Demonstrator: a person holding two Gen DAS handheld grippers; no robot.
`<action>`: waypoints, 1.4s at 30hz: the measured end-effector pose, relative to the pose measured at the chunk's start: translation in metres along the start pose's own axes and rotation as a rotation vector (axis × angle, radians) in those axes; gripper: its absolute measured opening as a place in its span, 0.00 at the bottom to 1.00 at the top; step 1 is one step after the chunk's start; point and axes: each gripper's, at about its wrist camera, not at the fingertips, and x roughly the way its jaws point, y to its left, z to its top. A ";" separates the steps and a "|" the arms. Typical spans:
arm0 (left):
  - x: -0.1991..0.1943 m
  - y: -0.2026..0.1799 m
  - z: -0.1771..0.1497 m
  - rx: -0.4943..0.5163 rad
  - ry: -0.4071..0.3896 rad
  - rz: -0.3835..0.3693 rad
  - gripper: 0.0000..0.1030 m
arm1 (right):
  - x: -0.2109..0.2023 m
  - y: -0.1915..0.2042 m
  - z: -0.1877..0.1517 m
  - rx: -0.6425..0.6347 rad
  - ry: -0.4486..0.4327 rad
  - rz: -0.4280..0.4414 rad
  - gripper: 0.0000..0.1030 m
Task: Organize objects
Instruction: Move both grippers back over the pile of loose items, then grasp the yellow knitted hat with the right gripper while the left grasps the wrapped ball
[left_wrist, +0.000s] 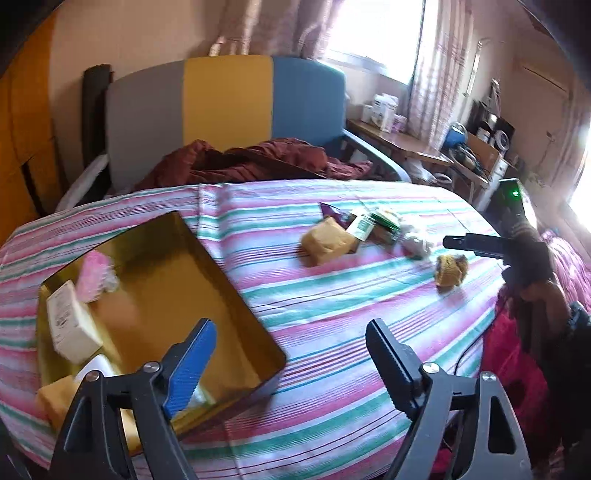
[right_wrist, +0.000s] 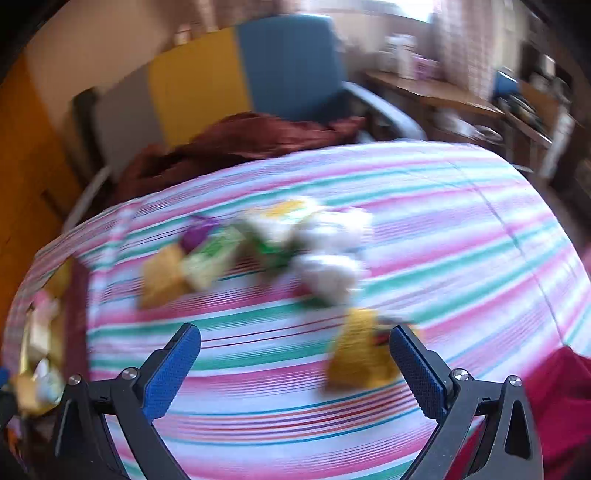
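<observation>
A gold tin box (left_wrist: 229, 306) lies on the striped bed at the left and holds a white carton (left_wrist: 68, 325), a pink item (left_wrist: 94, 275) and a yellow packet (left_wrist: 55, 402). My left gripper (left_wrist: 291, 339) is open and empty beside the box. A cluster of loose items lies farther out: a tan packet (left_wrist: 327, 242), a green and white packet (left_wrist: 364, 225), a white crumpled thing (left_wrist: 415, 242). A small yellow item (left_wrist: 450, 269) sits apart; the blurred right wrist view shows it (right_wrist: 360, 354) just inside my open right gripper (right_wrist: 295, 341), by the right finger.
The striped sheet (left_wrist: 332, 332) covers the bed. A dark red blanket (left_wrist: 251, 158) is bunched at the headboard (left_wrist: 229, 107). A cluttered wooden desk (left_wrist: 402, 142) stands at the right. Red cloth (left_wrist: 517, 369) hangs at the bed's right edge.
</observation>
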 end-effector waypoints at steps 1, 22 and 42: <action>0.002 -0.003 0.002 0.007 0.006 -0.006 0.83 | 0.005 -0.015 -0.001 0.037 0.006 -0.011 1.00; 0.130 -0.092 0.079 -0.004 0.242 -0.157 0.83 | 0.045 -0.049 -0.011 0.135 0.160 0.040 1.00; 0.216 -0.176 0.101 0.116 0.313 -0.315 0.73 | 0.015 -0.094 0.000 0.202 0.082 -0.145 0.50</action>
